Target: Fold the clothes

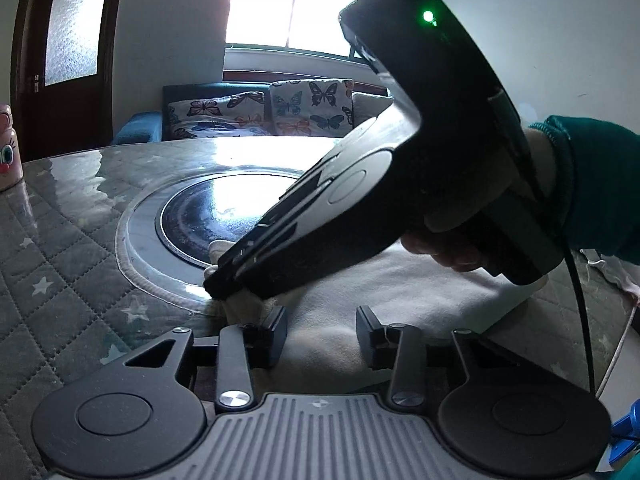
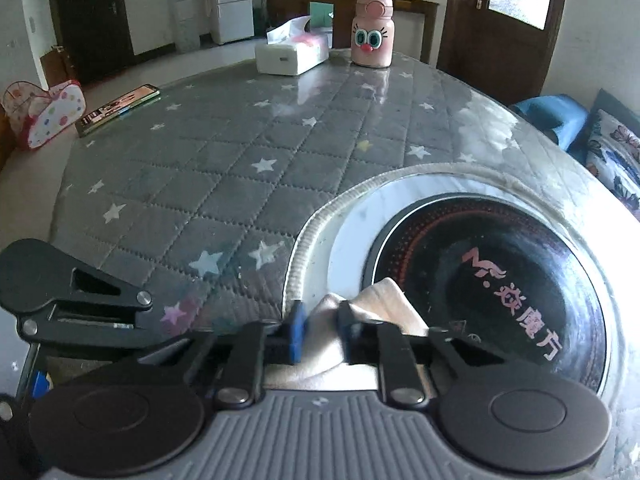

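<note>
right wrist view has your right gripper [image 2: 322, 330] pinching a bunched corner of the cream cloth [image 2: 384, 300], blue-padded fingers [image 2: 297, 332] squeezed in on the fold so it puckers up between them. that corner sits right at the edge of the round black cooktop [image 2: 500, 280] set into the table [image 2: 224, 168], which has a grey quilted star cover under a glossy sheet.

left wrist view shows your left gripper [image 1: 322, 332] with fingers spread wide, hovering just over the flat part of the cloth [image 1: 400, 292] and not clamped on anything. your right gripper [image 1: 224, 284] crosses in front, tip down on the cloth's far corner.

pink bottle [image 2: 373, 32], tissue box [image 2: 292, 54] and a phone [image 2: 120, 108] sit at the far side, well apart from the cloth.
</note>
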Action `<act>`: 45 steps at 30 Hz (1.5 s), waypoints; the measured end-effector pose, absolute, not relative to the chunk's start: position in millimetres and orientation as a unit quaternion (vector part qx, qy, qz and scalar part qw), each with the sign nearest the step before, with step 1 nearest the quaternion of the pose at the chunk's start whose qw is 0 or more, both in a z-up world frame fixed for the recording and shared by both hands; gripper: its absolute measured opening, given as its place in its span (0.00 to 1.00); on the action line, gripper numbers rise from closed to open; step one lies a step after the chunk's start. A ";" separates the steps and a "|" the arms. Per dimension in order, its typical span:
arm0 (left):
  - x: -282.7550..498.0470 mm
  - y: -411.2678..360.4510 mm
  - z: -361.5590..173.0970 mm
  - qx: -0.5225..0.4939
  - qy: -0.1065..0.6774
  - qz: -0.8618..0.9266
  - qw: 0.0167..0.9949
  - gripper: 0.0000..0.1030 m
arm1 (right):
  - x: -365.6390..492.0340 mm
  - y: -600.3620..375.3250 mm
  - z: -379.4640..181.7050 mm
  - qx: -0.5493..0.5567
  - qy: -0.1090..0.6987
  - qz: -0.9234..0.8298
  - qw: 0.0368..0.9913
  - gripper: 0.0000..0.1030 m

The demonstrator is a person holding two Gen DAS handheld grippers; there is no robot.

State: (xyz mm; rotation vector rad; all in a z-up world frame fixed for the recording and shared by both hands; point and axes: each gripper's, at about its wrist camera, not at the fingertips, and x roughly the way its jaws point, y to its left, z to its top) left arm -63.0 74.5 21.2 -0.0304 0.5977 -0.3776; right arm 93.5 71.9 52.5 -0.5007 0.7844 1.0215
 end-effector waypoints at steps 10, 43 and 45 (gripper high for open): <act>-63.0 75.3 20.6 -0.014 0.296 -0.186 0.937 0.43 | 112.8 66.4 56.8 -0.150 0.370 0.467 0.789 0.00; 17.9 79.6 18.7 -0.058 0.338 -0.155 0.926 0.24 | 108.8 -132.7 42.0 0.009 0.363 0.235 0.901 0.28; 16.4 77.1 21.9 -0.050 0.337 -0.153 0.928 0.25 | 105.7 -145.1 46.5 0.015 0.356 0.226 0.907 0.29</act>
